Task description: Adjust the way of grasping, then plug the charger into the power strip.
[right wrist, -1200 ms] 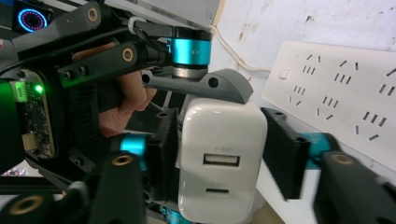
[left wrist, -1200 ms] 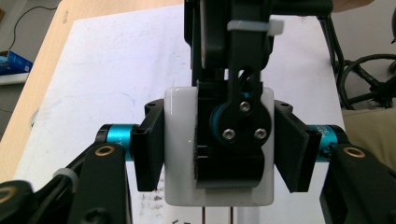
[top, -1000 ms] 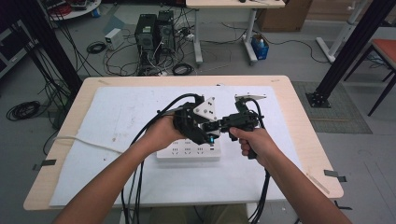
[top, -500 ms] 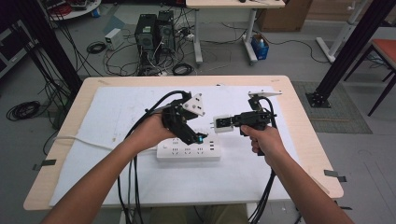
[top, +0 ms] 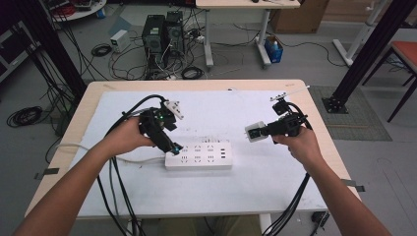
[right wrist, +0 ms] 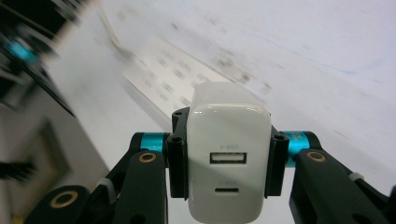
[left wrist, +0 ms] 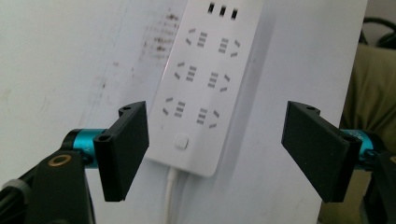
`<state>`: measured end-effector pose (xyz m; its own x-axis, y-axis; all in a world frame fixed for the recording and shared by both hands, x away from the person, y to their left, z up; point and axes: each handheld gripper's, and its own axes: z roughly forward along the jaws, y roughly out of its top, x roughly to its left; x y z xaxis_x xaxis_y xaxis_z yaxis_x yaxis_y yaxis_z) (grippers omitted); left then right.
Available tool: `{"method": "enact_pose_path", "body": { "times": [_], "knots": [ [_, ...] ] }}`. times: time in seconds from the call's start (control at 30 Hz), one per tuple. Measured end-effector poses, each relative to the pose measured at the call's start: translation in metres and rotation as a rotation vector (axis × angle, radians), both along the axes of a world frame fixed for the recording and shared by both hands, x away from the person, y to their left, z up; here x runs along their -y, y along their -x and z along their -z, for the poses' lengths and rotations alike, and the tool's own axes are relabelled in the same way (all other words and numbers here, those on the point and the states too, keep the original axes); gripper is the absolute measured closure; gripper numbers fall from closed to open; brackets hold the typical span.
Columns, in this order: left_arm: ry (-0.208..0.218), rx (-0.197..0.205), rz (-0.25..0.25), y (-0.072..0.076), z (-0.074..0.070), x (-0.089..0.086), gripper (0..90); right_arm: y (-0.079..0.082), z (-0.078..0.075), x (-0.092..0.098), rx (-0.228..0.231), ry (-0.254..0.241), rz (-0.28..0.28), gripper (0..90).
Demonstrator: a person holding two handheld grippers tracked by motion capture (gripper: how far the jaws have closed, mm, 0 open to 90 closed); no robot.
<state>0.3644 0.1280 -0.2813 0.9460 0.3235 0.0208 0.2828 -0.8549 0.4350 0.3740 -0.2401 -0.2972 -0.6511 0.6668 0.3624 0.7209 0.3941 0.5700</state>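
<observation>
A grey floor (top: 314, 64) is spreading out beyond the wooden table (top: 206, 84), with loose cables (top: 24, 115) lying coiled on it. Two black computer towers (top: 162, 32) are standing beside a desk's white legs (top: 209, 34). A black metal post (top: 366, 54) is leaning at the right, near a grey mat (top: 356, 118).
</observation>
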Motion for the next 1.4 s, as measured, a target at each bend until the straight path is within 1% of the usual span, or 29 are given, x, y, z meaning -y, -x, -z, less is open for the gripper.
{"method": "enact_pose_path", "body": {
  "times": [0.07,0.1,0.13,0.2,0.23,0.3,0.37,0.47,0.5,0.53,0.57,0.6,0.63,0.7,0.8,0.87,0.9,0.97,1.03,1.1,1.13,1.23,1.27,1.33,1.4],
  "knots": [
    [-0.026,-0.008,-0.002,-0.002,-0.002,-0.009,23.4,0.002,-0.002,0.002,0.026,0.090,-0.016,62.0],
    [-0.035,-0.019,-0.010,-0.003,-0.002,-0.013,23.4,0.003,-0.003,0.002,0.036,0.130,-0.028,62.1],
    [-0.053,-0.028,-0.007,-0.004,-0.002,-0.016,23.4,0.004,-0.004,0.002,0.045,0.171,-0.038,62.0],
    [-0.069,-0.039,-0.009,-0.004,-0.002,-0.021,23.4,0.005,-0.006,0.003,0.062,0.234,-0.046,62.0],
    [-0.064,-0.047,-0.009,-0.004,-0.002,-0.023,23.4,0.005,-0.006,0.004,0.069,0.260,-0.050,62.0],
    [-0.052,-0.062,-0.013,-0.004,-0.003,-0.027,23.4,0.006,-0.009,0.006,0.078,0.294,-0.054,62.0],
    [-0.057,-0.068,-0.026,-0.004,-0.002,-0.030,23.4,0.006,-0.011,0.009,0.091,0.310,-0.066,62.0],
    [-0.069,-0.068,-0.038,-0.003,-0.002,-0.033,23.4,0.006,-0.013,0.013,0.096,0.337,-0.081,62.0],
    [-0.075,-0.065,-0.038,-0.003,-0.002,-0.034,23.4,0.007,-0.014,0.014,0.098,0.352,-0.084,62.0],
    [-0.080,-0.059,-0.053,-0.003,-0.002,-0.036,23.4,0.007,-0.014,0.015,0.099,0.368,-0.087,62.0],
    [-0.081,-0.057,-0.054,-0.003,-0.003,-0.037,23.4,0.008,-0.014,0.015,0.100,0.383,-0.088,62.0],
    [-0.074,-0.058,-0.057,-0.002,-0.003,-0.038,23.4,0.008,-0.013,0.016,0.103,0.386,-0.094,62.0],
    [-0.071,-0.053,-0.060,-0.002,-0.003,-0.039,23.4,0.008,-0.014,0.016,0.097,0.390,-0.092,62.0],
    [-0.072,-0.049,-0.069,-0.001,-0.003,-0.041,23.4,0.008,-0.014,0.016,0.105,0.389,-0.095,62.0],
    [-0.071,-0.035,-0.085,0.000,-0.003,-0.044,23.4,0.009,-0.015,0.016,0.119,0.385,-0.075,61.9],
    [-0.063,-0.029,-0.090,0.001,-0.004,-0.045,23.3,0.009,-0.017,0.015,0.123,0.378,-0.077,61.9],
    [-0.063,-0.030,-0.089,0.002,-0.004,-0.045,23.3,0.010,-0.018,0.015,0.119,0.378,-0.084,61.9],
    [-0.063,-0.029,-0.084,0.003,-0.005,-0.045,23.4,0.011,-0.019,0.014,0.130,0.383,-0.103,61.9],
    [-0.060,-0.024,-0.087,0.004,-0.006,-0.045,23.3,0.011,-0.022,0.012,0.143,0.378,-0.124,61.9],
    [-0.062,-0.025,-0.082,0.005,-0.007,-0.046,23.4,0.012,-0.023,0.011,0.147,0.364,-0.133,61.9],
    [-0.072,-0.024,-0.071,0.004,-0.008,-0.046,23.3,0.012,-0.023,0.010,0.148,0.362,-0.143,61.9],
    [-0.072,-0.021,-0.071,0.004,-0.009,-0.048,23.4,0.011,-0.023,0.006,0.148,0.364,-0.152,61.9],
    [-0.066,-0.018,-0.076,0.004,-0.009,-0.049,23.4,0.010,-0.023,0.005,0.150,0.362,-0.154,61.9],
    [-0.072,-0.027,-0.072,0.004,-0.009,-0.051,23.4,0.008,-0.023,0.001,0.154,0.356,-0.168,61.9],
    [-0.079,-0.033,-0.068,0.005,-0.007,-0.052,23.4,0.007,-0.023,-0.004,0.164,0.349,-0.199,61.9]
  ]
}}
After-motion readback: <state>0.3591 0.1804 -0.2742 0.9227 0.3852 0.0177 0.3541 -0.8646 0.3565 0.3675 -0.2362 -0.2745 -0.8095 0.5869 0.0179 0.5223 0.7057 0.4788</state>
